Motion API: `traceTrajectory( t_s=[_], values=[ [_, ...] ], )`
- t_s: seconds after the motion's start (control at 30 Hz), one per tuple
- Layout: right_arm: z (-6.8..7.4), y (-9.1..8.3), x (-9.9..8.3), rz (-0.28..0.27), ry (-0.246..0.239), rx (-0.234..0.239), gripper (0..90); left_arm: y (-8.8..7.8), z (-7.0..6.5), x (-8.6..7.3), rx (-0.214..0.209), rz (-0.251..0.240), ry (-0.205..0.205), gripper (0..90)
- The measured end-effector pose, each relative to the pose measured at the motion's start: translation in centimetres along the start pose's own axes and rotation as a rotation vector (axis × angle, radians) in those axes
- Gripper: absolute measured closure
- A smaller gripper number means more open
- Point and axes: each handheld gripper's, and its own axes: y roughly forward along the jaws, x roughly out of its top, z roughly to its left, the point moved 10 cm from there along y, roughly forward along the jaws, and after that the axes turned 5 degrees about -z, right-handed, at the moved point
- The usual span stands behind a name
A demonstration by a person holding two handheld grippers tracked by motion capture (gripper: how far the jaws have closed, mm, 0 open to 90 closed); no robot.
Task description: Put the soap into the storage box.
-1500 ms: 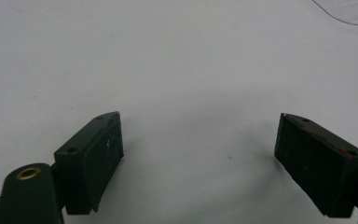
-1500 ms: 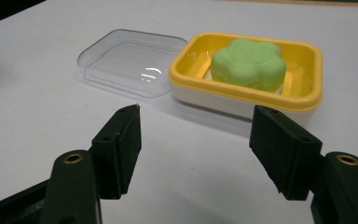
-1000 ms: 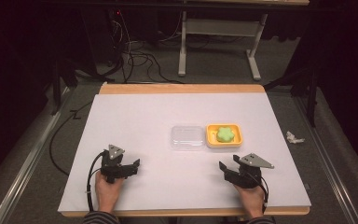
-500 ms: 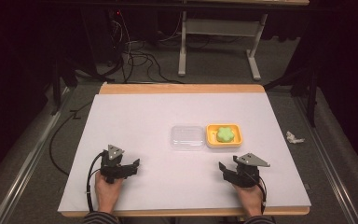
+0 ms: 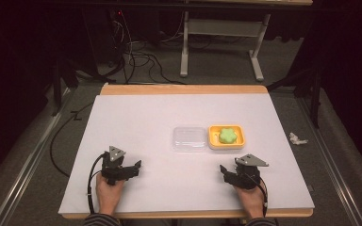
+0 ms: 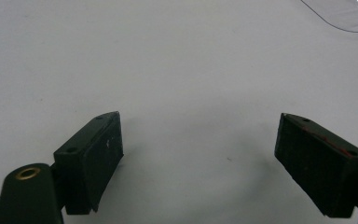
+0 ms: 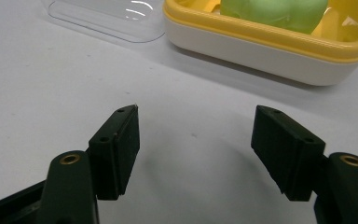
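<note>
A yellow-rimmed white box (image 5: 213,141) holds a green flower-shaped lump (image 5: 226,135) right of the table's middle. A clear plastic lid (image 5: 189,138) lies flat against its left side. My right gripper (image 5: 224,170) rests near the front edge, in front of the box. Its jaws have just been opening, and nothing is between them (image 7: 196,109). The right gripper view looks at the box wall (image 7: 261,51), the green lump (image 7: 275,9) and the lid (image 7: 107,14). At the front left, my left gripper (image 5: 135,165) stands open and empty (image 6: 200,116). A corner of the lid (image 6: 345,14) shows at the far right.
The white table top (image 5: 169,113) has a wooden strip along its far edge (image 5: 184,89). A crumpled white scrap (image 5: 297,139) lies on the floor to the right. Cables (image 5: 136,56) and a desk frame (image 5: 221,28) are beyond the table.
The right gripper's jaws appear a little wider apart. Both hands stay where they were.
</note>
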Motion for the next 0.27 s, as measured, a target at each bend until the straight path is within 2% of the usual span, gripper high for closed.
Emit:
traceTrajectory(
  t_s=[0.27],
  values=[
    [-0.06, -0.11, 0.12, -0.016, 0.006, 0.002, 33.2, 0.13, 0.02, -0.08, 0.004, 0.004, -0.004, 15.8]
  ],
)
